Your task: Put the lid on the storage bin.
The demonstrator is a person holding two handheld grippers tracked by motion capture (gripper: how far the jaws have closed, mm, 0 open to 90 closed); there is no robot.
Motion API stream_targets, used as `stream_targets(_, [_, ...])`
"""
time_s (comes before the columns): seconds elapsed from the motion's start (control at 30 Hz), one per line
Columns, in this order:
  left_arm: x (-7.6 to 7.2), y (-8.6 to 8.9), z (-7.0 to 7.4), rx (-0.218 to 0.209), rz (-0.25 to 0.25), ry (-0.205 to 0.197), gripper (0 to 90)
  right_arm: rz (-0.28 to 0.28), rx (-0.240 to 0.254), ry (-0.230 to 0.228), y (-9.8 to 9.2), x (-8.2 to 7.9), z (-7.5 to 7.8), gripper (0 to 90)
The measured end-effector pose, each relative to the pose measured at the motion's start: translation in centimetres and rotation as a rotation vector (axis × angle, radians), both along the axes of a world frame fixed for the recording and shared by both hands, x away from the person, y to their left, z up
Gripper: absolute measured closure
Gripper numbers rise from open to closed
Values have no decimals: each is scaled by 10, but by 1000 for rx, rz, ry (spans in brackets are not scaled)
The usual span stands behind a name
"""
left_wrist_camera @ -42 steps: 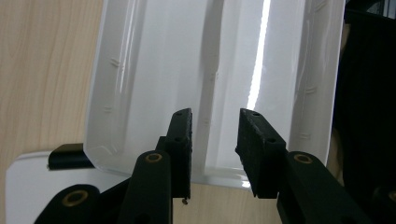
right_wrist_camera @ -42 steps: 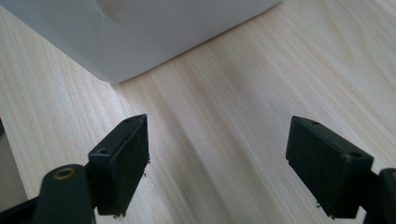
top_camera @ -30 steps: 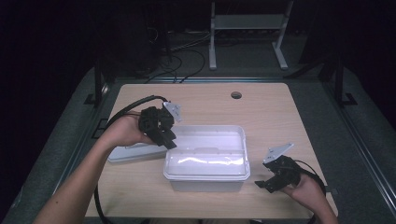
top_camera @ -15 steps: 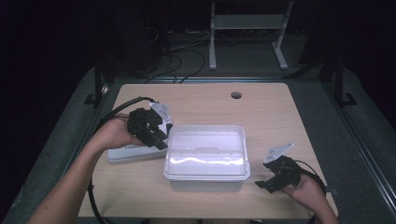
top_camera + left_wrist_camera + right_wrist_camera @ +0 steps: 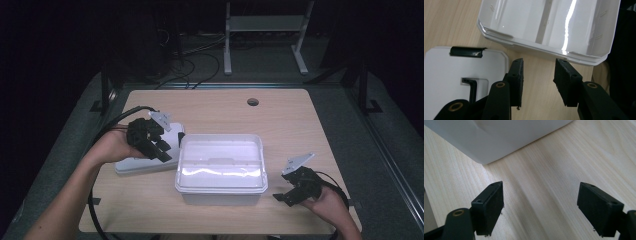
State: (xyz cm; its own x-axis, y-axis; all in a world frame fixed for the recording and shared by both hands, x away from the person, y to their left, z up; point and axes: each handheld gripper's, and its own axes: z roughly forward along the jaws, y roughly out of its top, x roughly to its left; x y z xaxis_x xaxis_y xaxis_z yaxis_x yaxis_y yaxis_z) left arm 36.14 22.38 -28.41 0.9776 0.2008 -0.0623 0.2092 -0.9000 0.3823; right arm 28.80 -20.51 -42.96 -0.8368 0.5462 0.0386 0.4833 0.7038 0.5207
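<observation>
Pale wood worktop [image 5: 215,117] with a round cable hole, in a dark room; cables and a metal stand [image 5: 262,37] lie behind. The white box [image 5: 221,167] sits centre, its lid [image 5: 135,165] flat at its left, partly covered by the left gripper [image 5: 165,147], whose fingers, apart and empty, have just been opening. The right gripper [image 5: 286,196] has its fingers wide apart, empty, beside the box.

Lid [image 5: 131,165] part-hidden under left gripper [image 5: 159,148]; box [image 5: 499,137] cut by right gripper view's top edge.
</observation>
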Motion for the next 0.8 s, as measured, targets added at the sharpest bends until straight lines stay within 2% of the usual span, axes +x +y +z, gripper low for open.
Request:
stream_targets(0.57, [5,25,-8,-15,39,-4,568,-8,2,-2,-2,-1,1,208])
stream_targets(0.8, [14,44,-22,13,62,-4,561,-12,1,-4,-4,-2,1,208])
